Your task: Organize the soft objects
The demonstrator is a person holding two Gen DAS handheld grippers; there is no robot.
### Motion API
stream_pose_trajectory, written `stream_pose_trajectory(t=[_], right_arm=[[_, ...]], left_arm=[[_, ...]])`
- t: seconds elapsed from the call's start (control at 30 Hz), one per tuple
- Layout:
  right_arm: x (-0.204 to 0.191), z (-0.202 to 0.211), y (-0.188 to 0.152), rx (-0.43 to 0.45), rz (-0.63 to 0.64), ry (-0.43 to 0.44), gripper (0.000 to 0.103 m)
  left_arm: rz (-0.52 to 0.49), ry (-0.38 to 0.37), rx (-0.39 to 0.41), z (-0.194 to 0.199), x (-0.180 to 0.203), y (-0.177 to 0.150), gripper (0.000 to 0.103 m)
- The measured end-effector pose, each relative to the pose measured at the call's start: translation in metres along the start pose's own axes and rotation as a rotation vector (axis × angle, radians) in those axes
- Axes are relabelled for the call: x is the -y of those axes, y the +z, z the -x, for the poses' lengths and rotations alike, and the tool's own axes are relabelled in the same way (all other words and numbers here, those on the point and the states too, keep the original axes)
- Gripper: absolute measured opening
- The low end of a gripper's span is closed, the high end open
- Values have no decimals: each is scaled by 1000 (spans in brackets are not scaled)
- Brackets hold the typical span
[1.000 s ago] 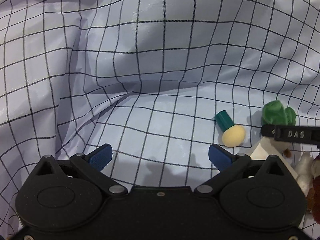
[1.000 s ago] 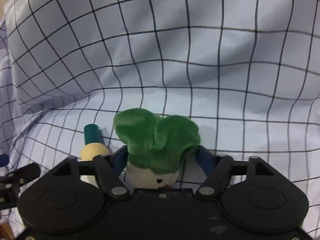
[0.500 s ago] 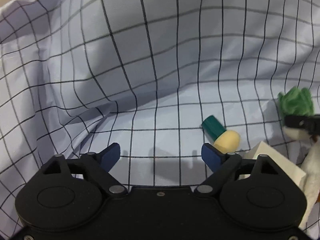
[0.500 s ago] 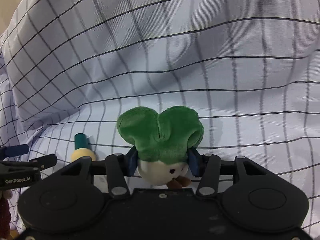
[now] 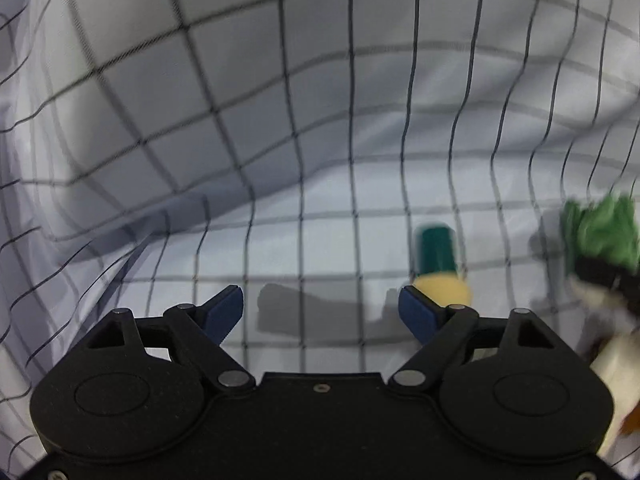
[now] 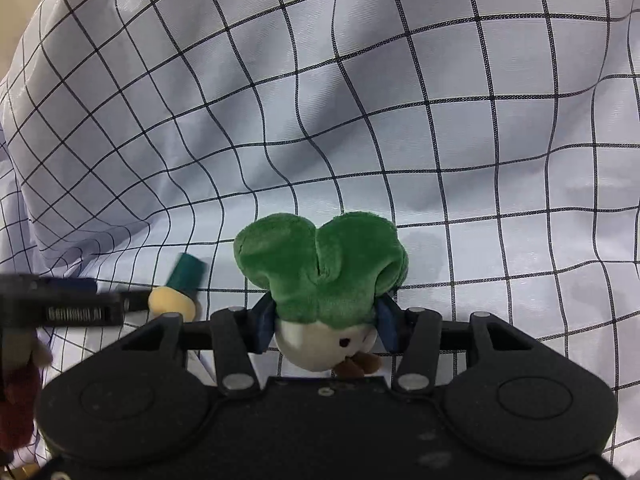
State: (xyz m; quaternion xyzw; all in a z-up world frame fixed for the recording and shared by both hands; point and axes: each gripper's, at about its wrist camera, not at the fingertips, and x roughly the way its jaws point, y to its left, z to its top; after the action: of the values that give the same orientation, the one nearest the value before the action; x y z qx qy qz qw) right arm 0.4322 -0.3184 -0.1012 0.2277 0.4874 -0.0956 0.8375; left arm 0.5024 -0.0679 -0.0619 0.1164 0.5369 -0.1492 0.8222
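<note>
Plush radish toy (image 6: 320, 280), green leaf top and white body with a small face, is clamped between the blue pads (image 6: 265, 326) of the right tool (image 6: 326, 326); pads press both sides just under the leaves. Leaves point away from the camera, brown bits hang below the face. It is held above the checked cloth (image 6: 400, 100), which rises in folds behind it.

Left tool (image 5: 320, 312) is spread wide, nothing between its fingers, only its shadow on the cloth (image 5: 280, 120) ahead. Left view is motion-blurred.

A small sponge applicator with a teal handle and yellow round head (image 5: 438, 268) lies on the cloth just beside the left tool's right fingertip; whether they touch, cannot tell. In the right view it (image 6: 178, 288) sits left of the radish, apart from it, with the left tool (image 6: 72, 312) next to it. A dark red plush item (image 6: 18, 404) shows at the far left edge, mostly cut off.
</note>
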Motion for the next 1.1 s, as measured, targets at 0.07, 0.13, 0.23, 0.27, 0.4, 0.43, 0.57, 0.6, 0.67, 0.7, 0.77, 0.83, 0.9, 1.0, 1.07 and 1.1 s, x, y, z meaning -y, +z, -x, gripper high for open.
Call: stream_pose_trajectory(t=[0.07, 0.13, 0.23, 0.27, 0.4, 0.43, 0.57, 0.6, 0.67, 0.7, 0.77, 0.83, 0.9, 1.0, 1.07, 1.1], right_arm=[[-3, -3, 0, 3, 0, 1, 50], [-1, -3, -1, 5, -4, 4, 50], [1, -5, -2, 10, -11, 11, 50], [1, -5, -2, 12, -11, 13, 50], [3, -4, -5, 20, -4, 11, 51], [3, -5, -6, 22, -3, 11, 51], [3, -2, -10, 36, 12, 16, 50], [3, 0, -11, 46, 21, 11, 50], [2, 6, -13, 69, 37, -3, 50], [1, 10, -14, 83, 44, -7, 50], [1, 20, -15, 110, 55, -15, 50], [3, 29, -16, 134, 69, -23, 50], [5, 39, -18, 153, 81, -34, 50], [14, 52, -22, 178, 77, -49, 50], [23, 59, -25, 185, 66, -52, 50], [28, 63, -26, 187, 58, -55, 50]], left_arm=[[37, -41, -13, -2, -1, 10, 81], [62, -60, -19, -6, -1, 16, 81], [65, -35, -3, -9, 4, 22, 81], [81, -27, 14, -8, 4, 23, 81], [169, -70, 36, -2, 4, 33, 81], [172, -75, 39, 2, 3, 39, 81], [164, -78, 58, 21, 11, 36, 81], [162, -89, 53, 24, 14, 36, 82], [185, -108, 33, 29, 22, 34, 82], [198, -124, 16, 30, 26, 33, 82], [235, -168, -14, 32, 31, 30, 82], [256, -206, -30, 34, 42, 26, 82], [244, -228, -41, 36, 53, 22, 82], [241, -245, -49, 32, 65, 20, 82], [221, -245, -53, 29, 78, 20, 82], [201, -237, -62, 26, 84, 19, 82]])
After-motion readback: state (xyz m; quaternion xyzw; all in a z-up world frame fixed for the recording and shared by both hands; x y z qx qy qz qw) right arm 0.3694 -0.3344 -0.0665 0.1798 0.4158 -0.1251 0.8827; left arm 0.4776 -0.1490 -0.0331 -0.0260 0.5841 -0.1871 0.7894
